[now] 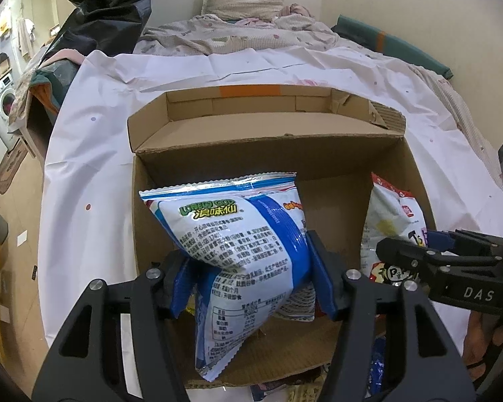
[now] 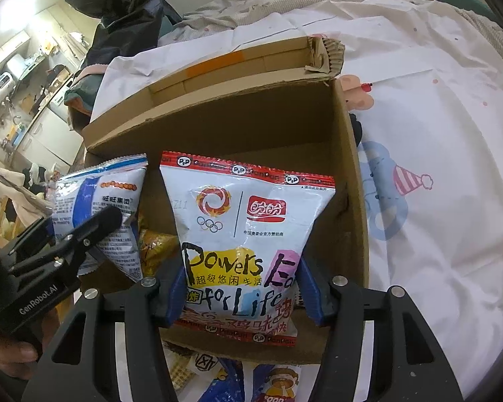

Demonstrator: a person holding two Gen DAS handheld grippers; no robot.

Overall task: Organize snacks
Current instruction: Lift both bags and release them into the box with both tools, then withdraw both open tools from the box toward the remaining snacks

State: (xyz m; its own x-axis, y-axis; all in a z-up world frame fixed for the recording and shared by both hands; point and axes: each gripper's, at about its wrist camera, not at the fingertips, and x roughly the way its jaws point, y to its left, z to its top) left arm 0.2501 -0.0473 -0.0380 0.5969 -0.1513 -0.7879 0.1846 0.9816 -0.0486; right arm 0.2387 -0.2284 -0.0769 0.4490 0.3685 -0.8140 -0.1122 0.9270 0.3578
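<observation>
My left gripper point(image 1: 251, 284) is shut on a blue and white snack bag point(image 1: 238, 234) and holds it over the left side of the open cardboard box point(image 1: 268, 127). My right gripper point(image 2: 243, 294) is shut on a white and red snack bag point(image 2: 244, 234) and holds it over the right side of the same box point(image 2: 218, 117). Each bag shows in the other view: the red one point(image 1: 392, 221) at the right, the blue one point(image 2: 104, 207) at the left. A yellow packet point(image 2: 154, 244) lies inside the box.
The box stands on a bed covered by a white printed sheet point(image 1: 94, 154). Several more snack packets point(image 2: 251, 382) lie in front of the box's near wall. Bedding and a pillow point(image 1: 244, 0) are at the back, and the bed's edge with the floor point(image 1: 13, 227) is at the left.
</observation>
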